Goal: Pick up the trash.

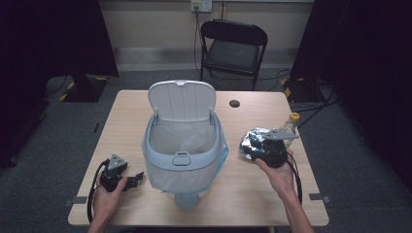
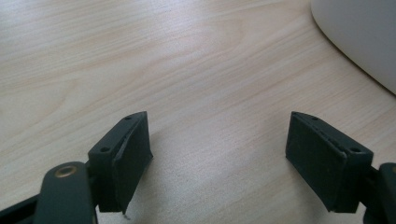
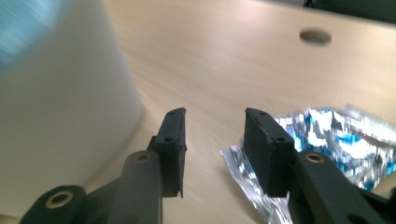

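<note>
A white bin [image 1: 182, 155] with a clear liner stands mid-table, its lid [image 1: 181, 100] flipped up at the back. A crumpled silver and blue foil wrapper [image 1: 253, 137] lies to the bin's right. My right gripper [image 1: 256, 151] hovers low over it. In the right gripper view the right gripper [image 3: 214, 126] is open with bare table in the gap. There the wrapper [image 3: 327, 135] lies just right of the right jaw and the bin wall [image 3: 60, 93] is close on the left. My left gripper [image 1: 138, 178] rests on the table left of the bin, open and empty [image 2: 217, 140].
A bottle with a yellow cap [image 1: 290, 127] stands just behind the right gripper near the table's right edge. A cable hole [image 1: 234, 103] sits at the back of the table. A black folding chair [image 1: 233, 46] stands beyond the table. The bin's curved wall [image 2: 359, 32] shows in the left gripper view.
</note>
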The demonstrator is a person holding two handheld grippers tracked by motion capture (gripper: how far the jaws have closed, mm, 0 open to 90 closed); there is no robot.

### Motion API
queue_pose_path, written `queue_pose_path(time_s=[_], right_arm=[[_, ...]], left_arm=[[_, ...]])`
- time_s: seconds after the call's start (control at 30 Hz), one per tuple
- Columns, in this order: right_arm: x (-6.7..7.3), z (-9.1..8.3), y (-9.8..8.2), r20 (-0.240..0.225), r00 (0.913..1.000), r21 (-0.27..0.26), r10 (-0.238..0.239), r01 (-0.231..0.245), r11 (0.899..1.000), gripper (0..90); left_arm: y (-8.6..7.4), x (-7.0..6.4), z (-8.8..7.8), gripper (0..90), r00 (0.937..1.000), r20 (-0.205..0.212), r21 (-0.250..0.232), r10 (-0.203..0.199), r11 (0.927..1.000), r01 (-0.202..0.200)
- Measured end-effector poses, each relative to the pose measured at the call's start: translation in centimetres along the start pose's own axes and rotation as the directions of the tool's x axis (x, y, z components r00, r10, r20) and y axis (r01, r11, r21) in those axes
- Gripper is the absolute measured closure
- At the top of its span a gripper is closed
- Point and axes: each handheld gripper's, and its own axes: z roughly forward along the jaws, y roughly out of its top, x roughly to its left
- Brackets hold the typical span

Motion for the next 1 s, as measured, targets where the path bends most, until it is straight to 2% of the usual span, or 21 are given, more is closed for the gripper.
queue_pose_path(time_s=[0.13, 0.2, 0.23, 0.27, 0.3, 0.33, 0.37, 0.4, 0.43, 0.53, 0.63, 0.77, 0.87, 1.0], right_arm=[[-1.2, 1.3, -1.9, 0.025, 0.9995, 0.051, 0.020, -0.021, 0.998, 52.8], [-1.6, 1.8, -2.6, 0.043, 0.9990, 0.076, 0.005, -0.008, 0.997, 50.2], [-1.9, 2.0, -3.0, 0.060, 0.9982, 0.079, 0.011, -0.016, 0.997, 49.7], [-2.2, 2.3, -3.3, 0.055, 0.9983, 0.079, 0.020, -0.024, 0.997, 50.0], [-2.4, 2.6, -3.5, 0.054, 0.9983, 0.081, 0.021, -0.026, 0.996, 50.9], [-2.7, 3.1, -3.7, 0.062, 0.9980, 0.098, 0.013, -0.019, 0.995, 55.7], [-3.0, 3.5, -3.7, 0.060, 0.9982, 0.100, 0.005, -0.011, 0.995, 63.2], [-3.2, 3.8, -3.8, 0.053, 0.9986, 0.092, 0.005, -0.010, 0.996, 66.0], [-3.5, 4.0, -3.8, 0.061, 0.9979, 0.086, 0.022, -0.027, 0.996, 68.0], [-4.3, 4.8, -4.1, 0.082, 0.9948, 0.087, 0.061, -0.068, 0.994, 68.6], [-4.6, 5.9, -4.9, 0.111, 0.9929, 0.138, 0.043, -0.059, 0.989, 65.6], [-4.7, 6.4, -5.4, 0.084, 0.9955, 0.146, 0.044, -0.056, 0.988, 69.8], [-4.4, 6.6, -5.6, 0.066, 0.9969, 0.149, 0.042, -0.051, 0.987, 69.7], [-3.3, 6.7, -5.6, 0.023, 0.9997, 0.152, 0.007, -0.010, 0.988, 69.8]], left_arm=[[0.0, 0.0, 0.0, 21.5, 1.0000, 0.001, 0.000, -0.001, 1.0000, 0.001], [0.0, 0.0, 0.0, 21.5, 1.0000, 0.001, 0.000, -0.001, 1.0000, 0.001], [0.0, 0.0, 0.0, 21.5, 1.0000, 0.000, 0.000, 0.000, 1.0000, 0.000], [0.0, 0.0, 0.0, 21.5, 1.0000, 0.001, 0.000, -0.001, 1.0000, 0.001], [0.0, 0.0, 0.0, 21.5, 1.0000, -0.001, 0.001, 0.000, 1.0000, 0.000], [0.0, 0.0, 0.0, 21.5, 1.0000, -0.001, 0.000, -0.003, 1.0000, 0.003], [0.0, 0.0, 0.0, 21.4, 1.0000, -0.001, 0.001, -0.002, 1.0000, 0.002], [0.0, 0.0, 0.0, 21.4, 1.0000, -0.001, 0.000, -0.003, 1.0000, 0.003], [0.0, 0.0, 0.0, 21.4, 1.0000, -0.001, 0.001, -0.002, 1.0000, 0.002], [0.0, 0.0, 0.0, 21.4, 1.0000, -0.001, 0.002, -0.002, 1.0000, 0.002], [0.0, 0.0, 0.0, 21.4, 1.0000, -0.001, 0.000, -0.003, 1.0000, 0.003], [0.0, 0.0, 0.0, 21.4, 1.0000, -0.001, 0.002, -0.002, 1.0000, 0.002], [0.0, 0.0, 0.0, 21.4, 1.0000, -0.002, 0.001, -0.002, 1.0000, 0.002], [0.0, 0.0, 0.0, 21.4, 1.0000, -0.001, 0.000, -0.004, 1.0000, 0.004]])
